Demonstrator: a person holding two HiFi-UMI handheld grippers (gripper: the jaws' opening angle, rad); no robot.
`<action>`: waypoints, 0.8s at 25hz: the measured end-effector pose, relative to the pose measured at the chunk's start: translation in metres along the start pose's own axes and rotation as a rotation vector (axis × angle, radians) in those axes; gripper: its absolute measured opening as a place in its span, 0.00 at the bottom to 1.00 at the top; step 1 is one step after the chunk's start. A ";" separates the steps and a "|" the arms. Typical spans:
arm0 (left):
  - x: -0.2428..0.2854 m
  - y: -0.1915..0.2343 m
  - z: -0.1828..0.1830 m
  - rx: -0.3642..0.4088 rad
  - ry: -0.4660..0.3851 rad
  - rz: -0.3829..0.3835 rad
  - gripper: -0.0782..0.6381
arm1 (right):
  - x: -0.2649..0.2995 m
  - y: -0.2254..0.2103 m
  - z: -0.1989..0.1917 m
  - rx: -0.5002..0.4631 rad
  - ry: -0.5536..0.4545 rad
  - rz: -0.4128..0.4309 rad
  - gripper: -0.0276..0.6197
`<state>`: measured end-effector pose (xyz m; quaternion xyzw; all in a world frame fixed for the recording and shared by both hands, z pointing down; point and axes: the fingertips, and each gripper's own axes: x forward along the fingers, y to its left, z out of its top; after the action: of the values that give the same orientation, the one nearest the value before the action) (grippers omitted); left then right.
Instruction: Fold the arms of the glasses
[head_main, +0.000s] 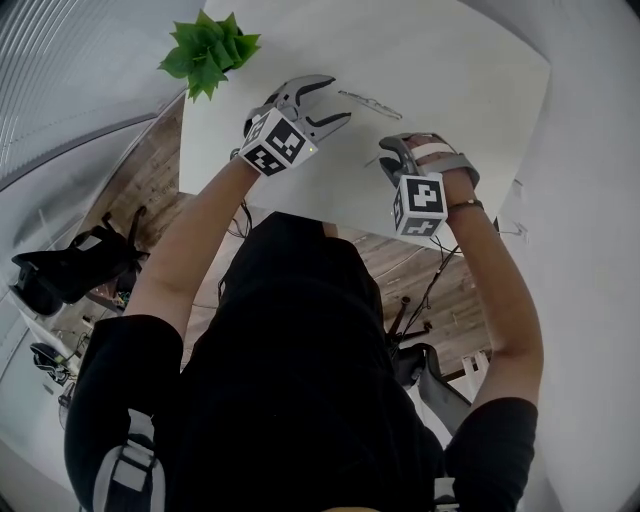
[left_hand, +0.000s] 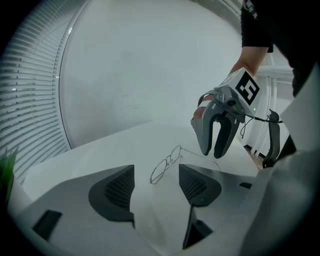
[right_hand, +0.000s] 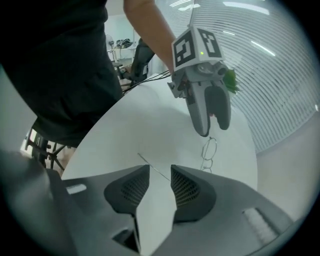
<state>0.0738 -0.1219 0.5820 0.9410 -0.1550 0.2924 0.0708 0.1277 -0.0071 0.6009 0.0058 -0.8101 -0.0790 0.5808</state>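
A white surface (head_main: 450, 90) is seen in a bright room, with window blinds (left_hand: 25, 100) beyond it and a wooden floor (head_main: 150, 175) below its edge. Thin wire-framed glasses (left_hand: 164, 169) are laid flat on the surface, ahead of both grippers and between them. One arm (right_hand: 152, 167) of the glasses is stretched straight out from the frame, unfolded; how the other arm lies cannot be made out.

The nearer lens is found just ahead of the left gripper (left_hand: 156, 185), in line with the gap between its jaws. These jaws are held wide apart, and nothing is pressed or held by them. The left gripper is tilted down toward the surface.

The outstretched arm is seen running through the gap of the right gripper (right_hand: 160, 182). Its jaws are set partly apart on either side of the wire, and the pads are not seen to press on it. The right gripper is pointed steeply down, with its tips close above the surface, across the glasses from the left gripper.

A green plant (head_main: 207, 50) is placed beyond the left gripper and to its left, at the corner of the surface. Both grippers are held by a person (head_main: 290, 350) dressed in black, with bare forearms.
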 end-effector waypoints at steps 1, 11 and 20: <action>0.000 0.000 0.000 -0.001 -0.001 -0.001 0.51 | 0.002 0.003 0.000 -0.028 0.012 0.022 0.26; 0.001 0.001 -0.001 -0.024 -0.023 0.003 0.51 | 0.024 0.016 -0.002 -0.204 0.091 0.124 0.25; 0.007 -0.003 -0.003 -0.037 -0.030 -0.018 0.51 | 0.024 0.004 0.008 -0.207 0.048 0.069 0.06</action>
<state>0.0785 -0.1200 0.5882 0.9451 -0.1531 0.2747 0.0886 0.1125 -0.0045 0.6217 -0.0801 -0.7833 -0.1419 0.5999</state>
